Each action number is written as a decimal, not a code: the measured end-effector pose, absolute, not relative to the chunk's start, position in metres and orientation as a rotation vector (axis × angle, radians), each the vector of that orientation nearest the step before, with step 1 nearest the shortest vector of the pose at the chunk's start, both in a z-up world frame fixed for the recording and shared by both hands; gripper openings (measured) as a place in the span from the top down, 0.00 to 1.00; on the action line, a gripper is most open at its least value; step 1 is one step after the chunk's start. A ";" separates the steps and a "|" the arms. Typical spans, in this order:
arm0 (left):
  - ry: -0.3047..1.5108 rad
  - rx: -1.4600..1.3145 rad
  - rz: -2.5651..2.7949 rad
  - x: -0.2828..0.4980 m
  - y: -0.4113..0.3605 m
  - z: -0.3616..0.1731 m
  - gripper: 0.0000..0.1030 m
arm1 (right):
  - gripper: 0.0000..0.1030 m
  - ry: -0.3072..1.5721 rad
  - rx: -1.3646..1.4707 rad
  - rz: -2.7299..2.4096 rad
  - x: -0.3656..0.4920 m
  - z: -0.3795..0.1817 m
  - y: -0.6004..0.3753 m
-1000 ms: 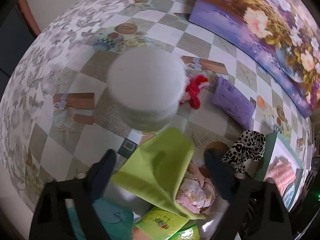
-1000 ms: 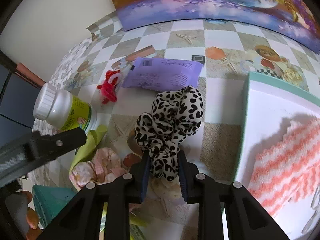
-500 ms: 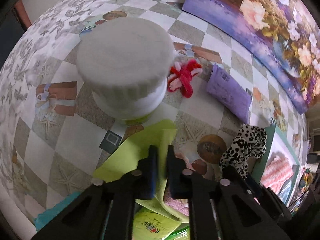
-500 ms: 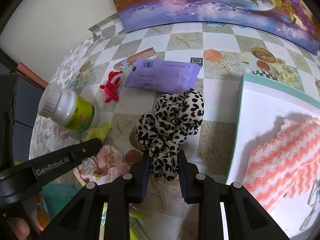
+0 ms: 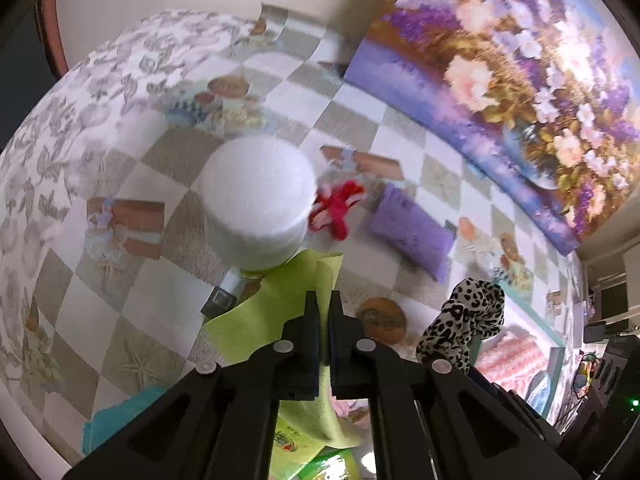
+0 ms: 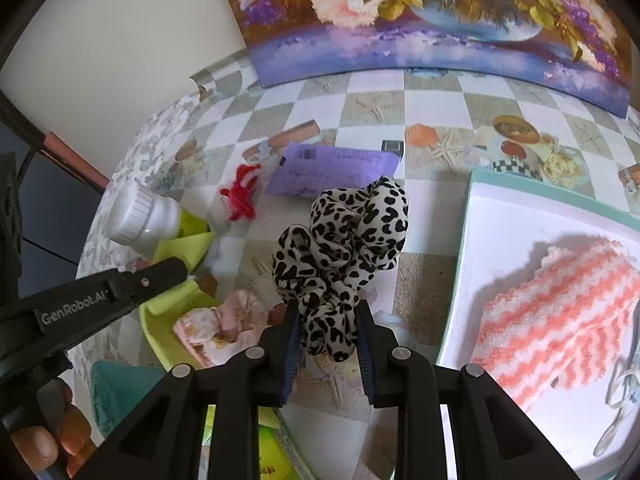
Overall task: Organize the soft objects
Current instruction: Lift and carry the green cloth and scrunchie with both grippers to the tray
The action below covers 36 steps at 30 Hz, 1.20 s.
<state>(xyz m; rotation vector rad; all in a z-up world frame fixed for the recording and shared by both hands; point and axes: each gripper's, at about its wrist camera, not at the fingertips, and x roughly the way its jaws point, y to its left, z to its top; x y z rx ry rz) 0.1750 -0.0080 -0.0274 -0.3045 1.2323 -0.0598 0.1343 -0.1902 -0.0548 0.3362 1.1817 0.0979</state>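
My left gripper (image 5: 324, 304) is shut on a lime-green cloth (image 5: 280, 308), which drapes from the jaws beside a white-capped bottle (image 5: 256, 200). It also shows in the right wrist view (image 6: 176, 272). My right gripper (image 6: 326, 312) is shut on a leopard-print scrunchie (image 6: 340, 240) and holds it above the table, left of a white tray with a teal rim (image 6: 468, 216). A pink-and-white striped knit cloth (image 6: 560, 312) lies in the tray. A pink floral fabric piece (image 6: 216, 324) lies on the green cloth. A red scrunchie (image 6: 240, 196) lies further back.
A purple packet (image 6: 332, 168) lies behind the leopard scrunchie. A flower painting (image 6: 440, 20) leans on the wall at the back. A teal object (image 6: 116, 388) and green packaging (image 5: 296, 444) sit at the near edge. The checkered tablecloth (image 5: 120, 272) covers the table.
My left gripper closed on the green cloth and has lifted it up and back. The right gripper keeps the leopard scrunchie and has shifted slightly toward the tray.
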 end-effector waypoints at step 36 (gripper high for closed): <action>0.996 -0.037 -0.588 0.089 -0.199 0.074 0.97 | 0.73 0.967 0.457 -0.449 0.026 0.048 -0.370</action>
